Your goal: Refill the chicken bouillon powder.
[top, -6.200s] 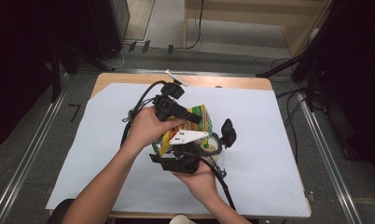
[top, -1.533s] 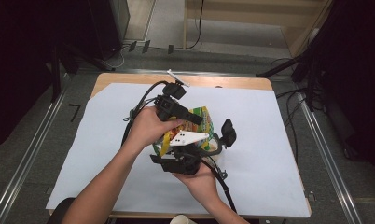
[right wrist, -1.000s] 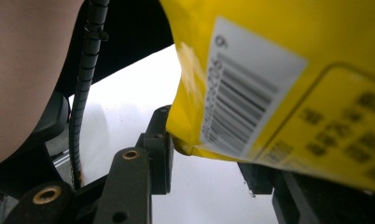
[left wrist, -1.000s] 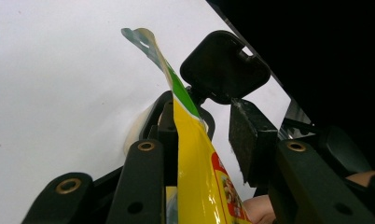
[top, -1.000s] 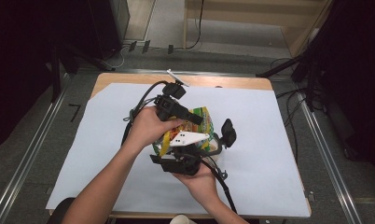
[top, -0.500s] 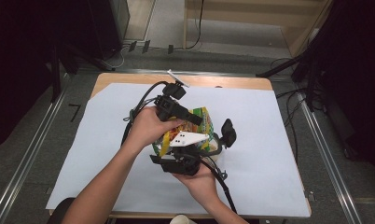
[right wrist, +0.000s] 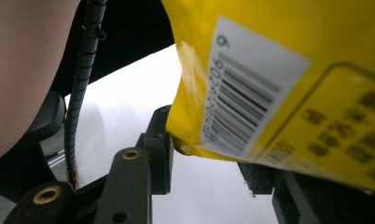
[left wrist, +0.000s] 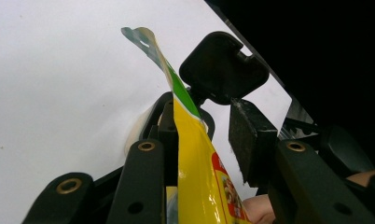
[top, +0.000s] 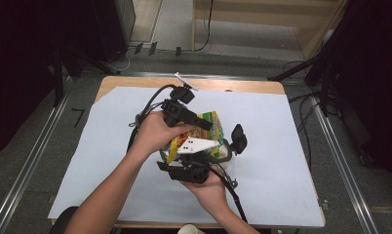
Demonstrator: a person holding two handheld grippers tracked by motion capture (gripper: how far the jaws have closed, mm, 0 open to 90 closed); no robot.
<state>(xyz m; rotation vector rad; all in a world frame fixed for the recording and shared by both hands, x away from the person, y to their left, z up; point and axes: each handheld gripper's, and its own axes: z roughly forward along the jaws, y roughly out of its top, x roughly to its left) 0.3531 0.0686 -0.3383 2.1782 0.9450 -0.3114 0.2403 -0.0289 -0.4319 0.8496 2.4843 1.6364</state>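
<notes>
Over the middle of a paper-covered desk [top: 291, 146], a person holds a yellow and green snack bag [top: 211, 127] up between two tools. The left hand-held gripper [left wrist: 202, 135] has the bag's flat edge between its jaws, one pad against it, the other standing just clear. The right hand-held gripper [right wrist: 209, 163] sits under the bag's barcoded corner; whether it pinches the bag cannot be told.

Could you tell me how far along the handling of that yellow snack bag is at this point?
Done: the yellow snack bag is off the white sheet, raised between both hands. In hand: the left tongs straddle its flat sealed edge, one pad against it, the other apart; the right tongs sit at the barcoded corner. Left: the seal looks intact, so any opening or setting down is probably still ahead.
</notes>
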